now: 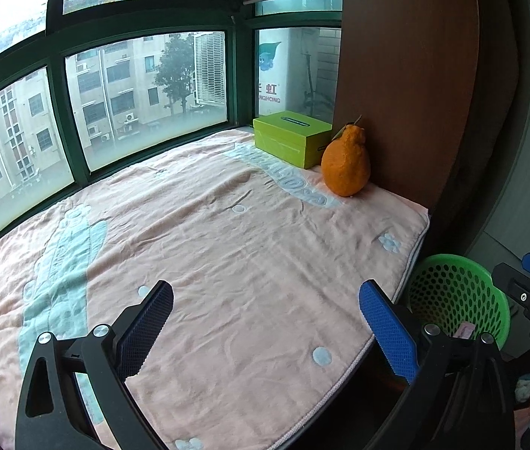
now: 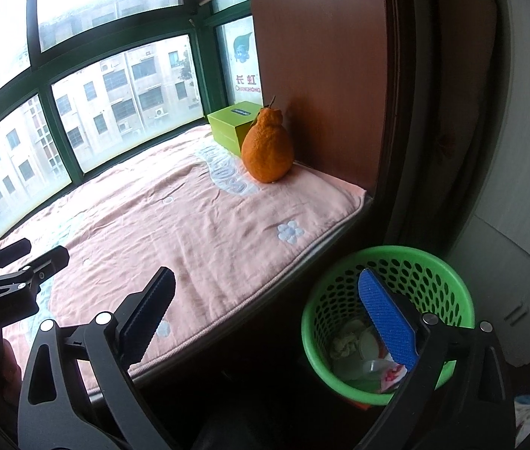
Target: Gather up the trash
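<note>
Both tongs gape apart, gripping nothing: left tongs (image 1: 267,315) over the pink blanket (image 1: 227,247), right tongs (image 2: 265,311) beside the green basket (image 2: 449,281) holding trash (image 2: 351,341).

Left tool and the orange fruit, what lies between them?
Only bare pink blanket between the left tool and the orange fruit, per the left wrist view.

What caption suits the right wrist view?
Open right gripper above a green trash basket holding crumpled waste, beside a pink-blanketed window seat.
</note>
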{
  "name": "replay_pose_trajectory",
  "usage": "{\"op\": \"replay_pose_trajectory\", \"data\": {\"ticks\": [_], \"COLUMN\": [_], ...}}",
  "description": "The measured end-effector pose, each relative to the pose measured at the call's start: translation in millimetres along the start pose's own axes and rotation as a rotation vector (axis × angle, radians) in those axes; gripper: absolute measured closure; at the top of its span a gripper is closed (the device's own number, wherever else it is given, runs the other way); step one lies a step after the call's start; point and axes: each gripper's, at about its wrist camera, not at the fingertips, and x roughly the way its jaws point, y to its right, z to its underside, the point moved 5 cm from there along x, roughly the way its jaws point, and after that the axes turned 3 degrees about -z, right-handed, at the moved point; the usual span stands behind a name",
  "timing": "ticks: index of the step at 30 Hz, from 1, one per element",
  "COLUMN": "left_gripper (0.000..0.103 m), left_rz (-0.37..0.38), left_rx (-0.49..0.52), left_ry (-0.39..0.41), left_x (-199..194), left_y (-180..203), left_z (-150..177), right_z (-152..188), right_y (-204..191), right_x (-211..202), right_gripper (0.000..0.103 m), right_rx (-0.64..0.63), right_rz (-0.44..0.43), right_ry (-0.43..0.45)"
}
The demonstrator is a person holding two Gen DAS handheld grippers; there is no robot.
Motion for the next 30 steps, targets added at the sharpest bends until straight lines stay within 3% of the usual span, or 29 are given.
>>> {"op": "replay_pose_trajectory", "data": {"ticks": [30], "left_gripper": [0.007], "left_rz": [-0.021], "left_rx": [0.002], "left_ry": [0.001], "left_x": [-0.4], "left_y": [0.5], "left_z": [3.3], "right_z": [-0.2], "right_y": [0.6], "right_x": [1.5], "right_gripper": [0.006], "right_rx": [-0.003], "right_rz": [0.014], "right_ry": [-0.004]}}
